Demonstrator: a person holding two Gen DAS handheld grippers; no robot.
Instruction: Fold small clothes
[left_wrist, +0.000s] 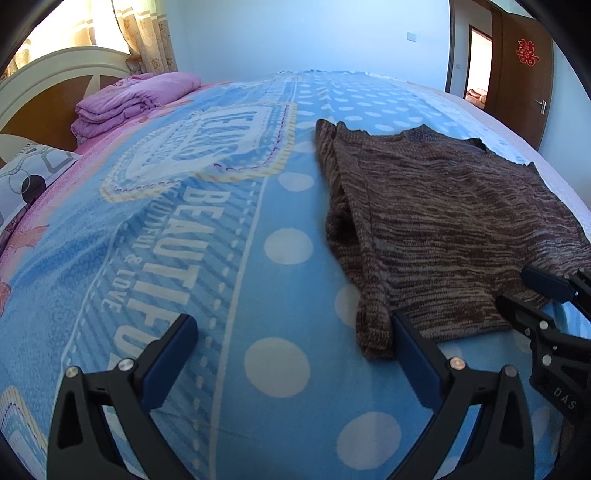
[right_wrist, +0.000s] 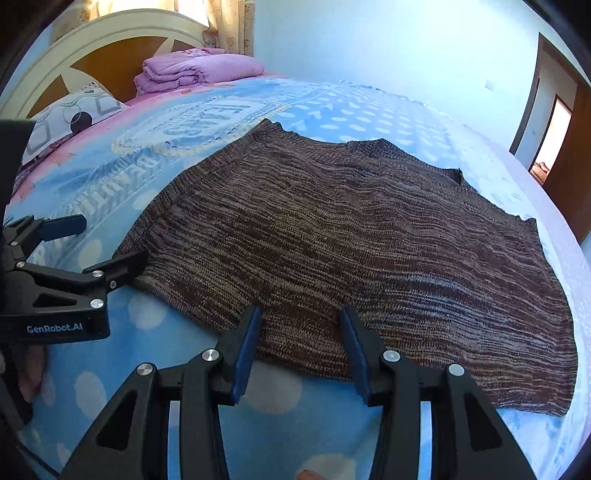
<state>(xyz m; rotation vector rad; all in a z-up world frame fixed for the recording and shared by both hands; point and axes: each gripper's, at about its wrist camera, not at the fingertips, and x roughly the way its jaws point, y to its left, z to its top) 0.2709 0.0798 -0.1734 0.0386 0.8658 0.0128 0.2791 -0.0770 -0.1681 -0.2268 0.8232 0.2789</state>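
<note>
A brown marled knit sweater (right_wrist: 351, 236) lies flat on the blue polka-dot bedspread (left_wrist: 280, 362). In the left wrist view the sweater (left_wrist: 443, 221) is at the right, its left sleeve folded in along the side. My left gripper (left_wrist: 291, 325) is open over the bedspread, its right finger beside the sleeve cuff (left_wrist: 373, 332). It also shows in the right wrist view (right_wrist: 107, 240) at the sweater's left hem corner. My right gripper (right_wrist: 301, 317) is open, both fingertips at the sweater's near hem. It shows in the left wrist view (left_wrist: 532, 291) at the right edge.
A folded pink quilt (left_wrist: 129, 103) and a patterned pillow (left_wrist: 29, 177) lie near the wooden headboard (right_wrist: 92, 48). An open brown door (left_wrist: 521, 70) stands at the far right. The bed's right edge (right_wrist: 565, 236) runs close to the sweater.
</note>
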